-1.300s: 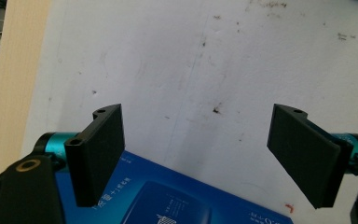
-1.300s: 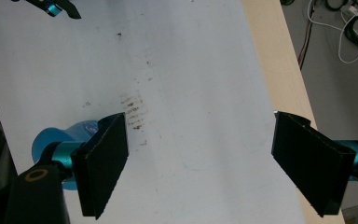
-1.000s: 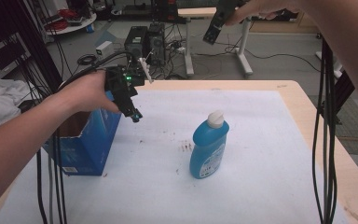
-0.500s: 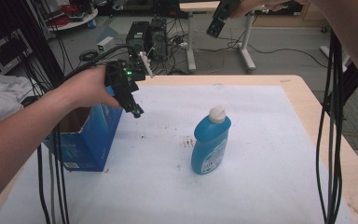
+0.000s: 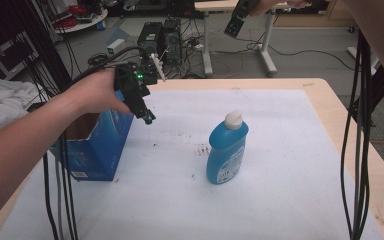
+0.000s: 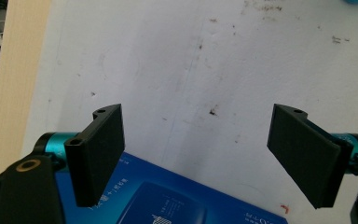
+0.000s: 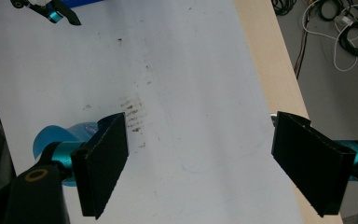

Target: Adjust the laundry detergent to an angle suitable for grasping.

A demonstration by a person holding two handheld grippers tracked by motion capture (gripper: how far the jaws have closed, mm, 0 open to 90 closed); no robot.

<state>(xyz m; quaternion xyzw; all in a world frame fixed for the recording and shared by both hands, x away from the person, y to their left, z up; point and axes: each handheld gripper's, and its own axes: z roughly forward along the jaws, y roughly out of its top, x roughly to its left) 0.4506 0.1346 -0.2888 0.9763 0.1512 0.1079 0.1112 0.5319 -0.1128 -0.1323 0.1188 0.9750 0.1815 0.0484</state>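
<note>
In the high view, the left gripper (image 5: 147,117) hovers at centre left over the open blue box (image 5: 96,145), jaws spread wide and empty, while the right gripper (image 5: 237,22) hangs high at the top edge, jaws likewise wide with nothing between them. A blue bottle (image 5: 226,150) stands upright mid-frame on the white table (image 5: 290,200). Tall and narrow, it would probably topple if a jaw struck it off-centre.

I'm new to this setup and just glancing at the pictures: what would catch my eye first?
The blue bottle with its white cap, standing upright alone near the middle of the white table cover. Next, the left tool, jaws open, hanging above the open blue box at the table's left edge. The right tool is held high beyond the far edge, jaws open and empty.
</note>
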